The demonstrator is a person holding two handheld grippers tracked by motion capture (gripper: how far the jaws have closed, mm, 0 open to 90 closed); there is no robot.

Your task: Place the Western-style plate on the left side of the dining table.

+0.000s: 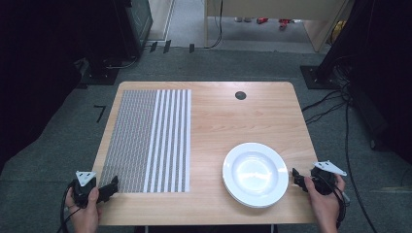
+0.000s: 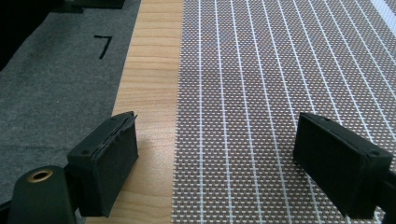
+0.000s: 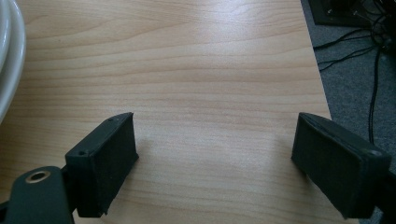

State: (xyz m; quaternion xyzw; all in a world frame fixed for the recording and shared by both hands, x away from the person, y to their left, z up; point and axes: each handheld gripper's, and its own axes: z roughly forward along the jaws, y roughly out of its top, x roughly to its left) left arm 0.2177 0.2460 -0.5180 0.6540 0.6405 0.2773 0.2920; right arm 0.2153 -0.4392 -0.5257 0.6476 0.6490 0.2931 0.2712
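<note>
A stack of white plates (image 1: 254, 174) sits on the near right of the wooden table (image 1: 243, 119); its rim (image 3: 7, 60) shows at the left edge of the right gripper view. A grey woven placemat with white stripes (image 1: 148, 141) covers the table's left half. My left gripper (image 1: 112, 187) rests at the mat's near left corner, jaws wide apart with nothing between them, over the mat's edge (image 2: 215, 140). My right gripper (image 1: 297, 178) lies just right of the plates, open and empty above bare wood (image 3: 215, 140).
A round black cable hole (image 1: 240, 95) sits near the table's far edge. Grey carpet surrounds the table, with cables (image 1: 340, 104) on the floor at the right and dark equipment at the left.
</note>
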